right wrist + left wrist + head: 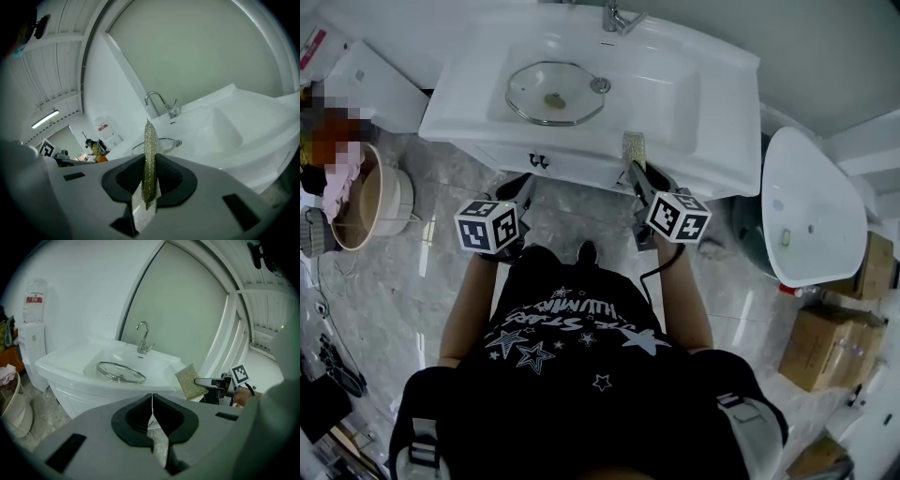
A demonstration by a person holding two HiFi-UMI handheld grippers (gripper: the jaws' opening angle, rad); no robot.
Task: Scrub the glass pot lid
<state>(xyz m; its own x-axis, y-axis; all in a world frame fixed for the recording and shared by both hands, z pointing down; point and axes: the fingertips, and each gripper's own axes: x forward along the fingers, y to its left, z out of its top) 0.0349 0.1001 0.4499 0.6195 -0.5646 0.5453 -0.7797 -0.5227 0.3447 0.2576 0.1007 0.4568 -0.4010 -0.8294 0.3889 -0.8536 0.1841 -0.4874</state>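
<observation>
Gripping a scrub pad (150,154) edge-on, right gripper (636,171); faucet (617,16) cut off.

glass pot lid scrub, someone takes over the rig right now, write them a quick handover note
Left gripper: jaws together, empty, held short of the sink.
Right gripper: shut on the scrub pad, by the sink's front rim.
Glass lid: lying flat in the basin, neither gripper on it.
Done: pad in hand.
Left: bring the pad onto the lid and scrub; the left gripper could probably steady the lid.
</observation>
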